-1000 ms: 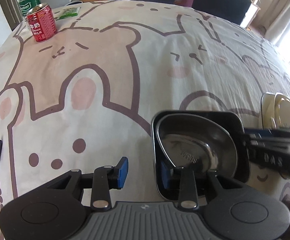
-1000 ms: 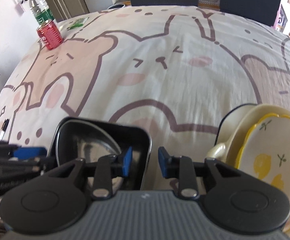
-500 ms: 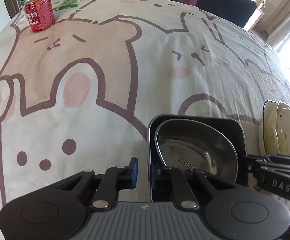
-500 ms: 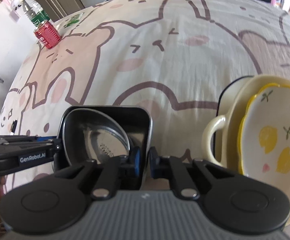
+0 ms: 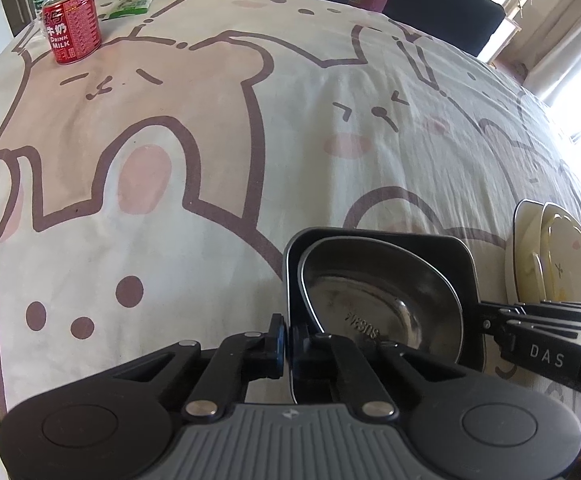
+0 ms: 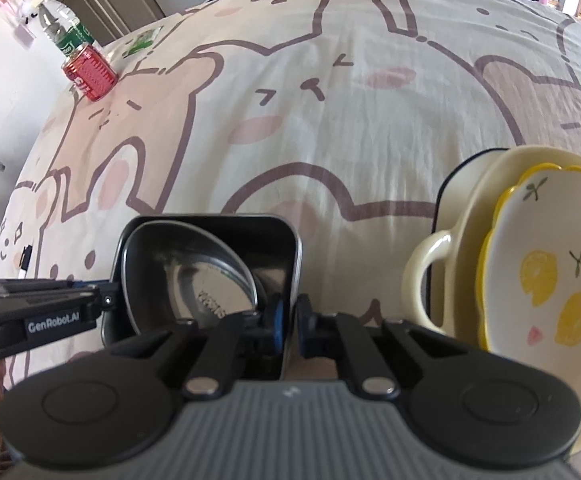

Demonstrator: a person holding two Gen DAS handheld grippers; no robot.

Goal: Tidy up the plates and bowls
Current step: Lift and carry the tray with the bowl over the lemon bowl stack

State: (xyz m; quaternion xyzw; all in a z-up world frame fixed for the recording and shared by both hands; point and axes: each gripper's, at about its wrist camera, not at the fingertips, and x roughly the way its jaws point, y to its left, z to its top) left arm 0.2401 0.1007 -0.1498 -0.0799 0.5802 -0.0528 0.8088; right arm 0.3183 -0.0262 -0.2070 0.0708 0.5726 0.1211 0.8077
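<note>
Cartoon-bear cloth [image 5: 210, 128] covered the table. Black square tray [image 5: 460, 258] sat near its front edge w/ a steel bowl [image 5: 378, 300] tilted inside. Left gripper [image 5: 286, 342] had just closed on the tray's left wall, right gripper [image 6: 288, 320] on its right wall. Cream plates & lemon bowl [image 6: 546, 264] were stacked just right of the tray; red can [image 5: 72, 24] stood far off at the back-left.
</note>
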